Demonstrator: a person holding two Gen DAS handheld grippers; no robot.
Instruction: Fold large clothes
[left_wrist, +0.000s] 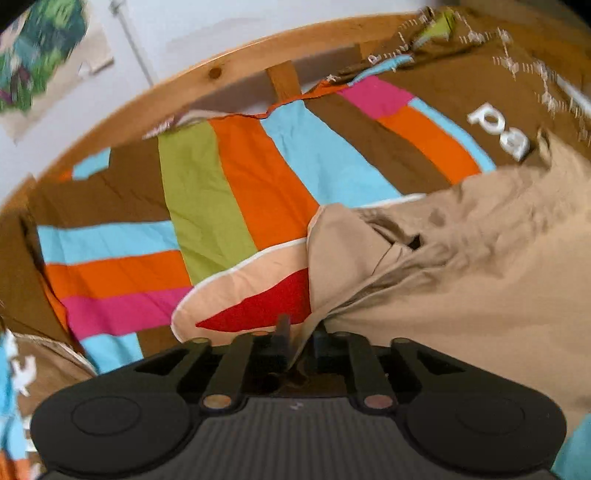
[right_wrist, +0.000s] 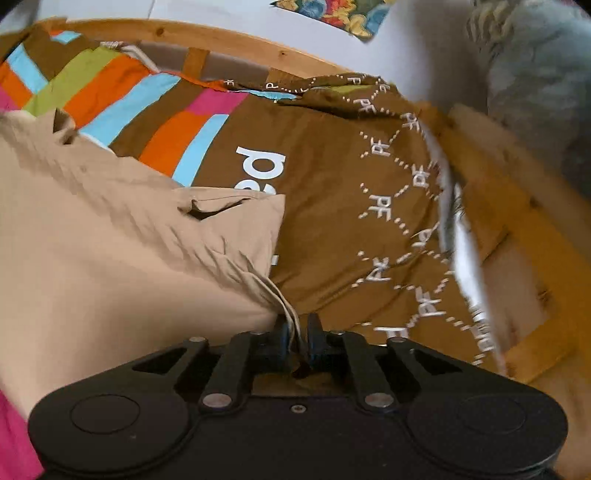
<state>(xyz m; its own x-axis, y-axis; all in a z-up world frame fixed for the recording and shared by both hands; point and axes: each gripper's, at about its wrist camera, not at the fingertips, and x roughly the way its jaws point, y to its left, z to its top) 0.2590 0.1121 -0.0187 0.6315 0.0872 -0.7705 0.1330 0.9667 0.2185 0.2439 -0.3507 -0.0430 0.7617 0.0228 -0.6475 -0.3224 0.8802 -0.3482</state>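
Pinching a beige garment (left_wrist: 461, 266) at opposite edges, the left gripper (left_wrist: 301, 332) and right gripper (right_wrist: 297, 328) are seen clamped on cloth, spread over a striped bedspread (left_wrist: 236, 192); beyond, "PF" lettering (right_wrist: 380, 201) is read.

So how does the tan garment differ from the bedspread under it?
The tan garment is one plain colour; the bedspread is striped in orange, blue, green, pink and brown, with white lettering. The garment is bunched and creased, pinched by the left claw and right claw; the bedspread lies spread flat. Both are fabric on the wooden bed.
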